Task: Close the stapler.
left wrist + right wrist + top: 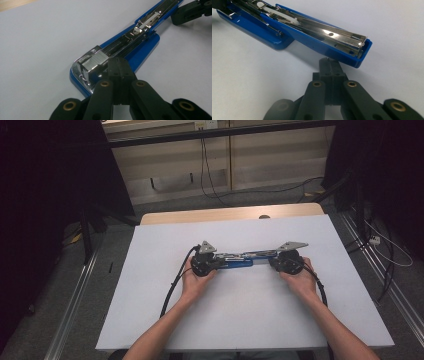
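We see the blue plastic stapler with its shiny metal magazine (239,259) lying swung fully open near the centre of the white surface (150,320), a block of staples (96,62) already sitting at the magazine's front end. By our reading, loading is done and closing the lid is left. Our left claw (119,65), jaws together, rests at the stapler's 9 o'clock end; our right claw (329,65), jaws likewise together, meets the lid's tip at 3 o'clock. Both forearms reach in from 6 o'clock.
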